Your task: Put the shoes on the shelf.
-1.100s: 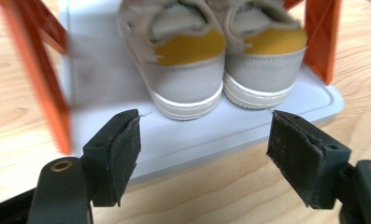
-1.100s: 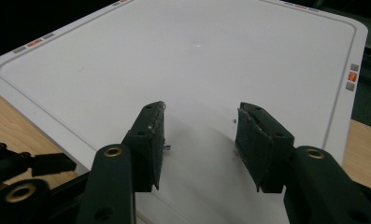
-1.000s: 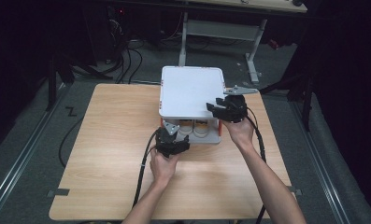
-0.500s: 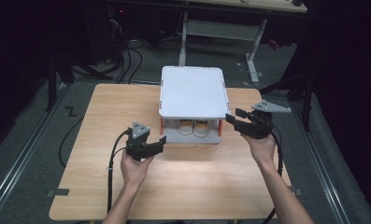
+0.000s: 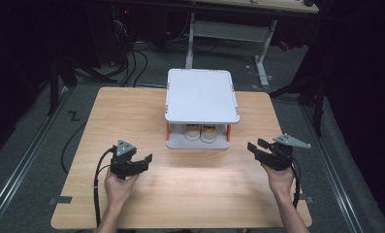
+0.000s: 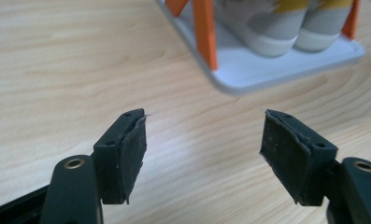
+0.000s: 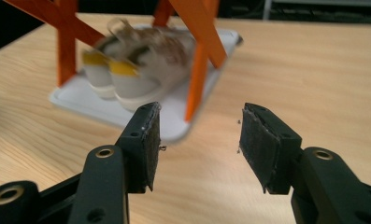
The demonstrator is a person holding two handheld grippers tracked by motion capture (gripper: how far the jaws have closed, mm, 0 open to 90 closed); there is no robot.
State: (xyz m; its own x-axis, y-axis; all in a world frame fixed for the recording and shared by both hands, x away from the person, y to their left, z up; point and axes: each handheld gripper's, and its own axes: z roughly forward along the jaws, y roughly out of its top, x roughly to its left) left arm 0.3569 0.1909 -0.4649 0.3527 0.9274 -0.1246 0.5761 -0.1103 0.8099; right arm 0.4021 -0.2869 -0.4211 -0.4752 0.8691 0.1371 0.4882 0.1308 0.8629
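Desk (image 5: 132, 116): light wood-grain top, rectangular with rounded corners, matte.

One small two-tier rack (image 5: 202, 94) sits at the desk's far centre: flat white rectangular top shelf with rounded corners, white base tray (image 6: 286, 63) with a low lip, orange struts (image 6: 204, 32) between them. Some struts cross diagonally in the right gripper view.

Inside the rack, on the base tray: one pair of shoes (image 5: 200, 132), two side by side, touching. Grey-white uppers, white rubber soles, yellow heel tabs; heels face the person. The right gripper view shows them blurred, with laces on top.

Two grippers, both black with flat rubbery padded jaws and both released, nothing between the jaws:
- left gripper (image 5: 144, 161), in the left hand (image 5: 118, 187), low over the desk at front left, jaws pointing right toward the rack's near-left corner; grey three-cornered plate on top, black cable trailing back along the forearm. Apart from the rack.
- right gripper (image 5: 257, 146), in the right hand (image 5: 280, 177), front right, jaws pointing left toward the rack, grey plate on top. Also apart from the rack.

Bare desk lies between the two grippers.
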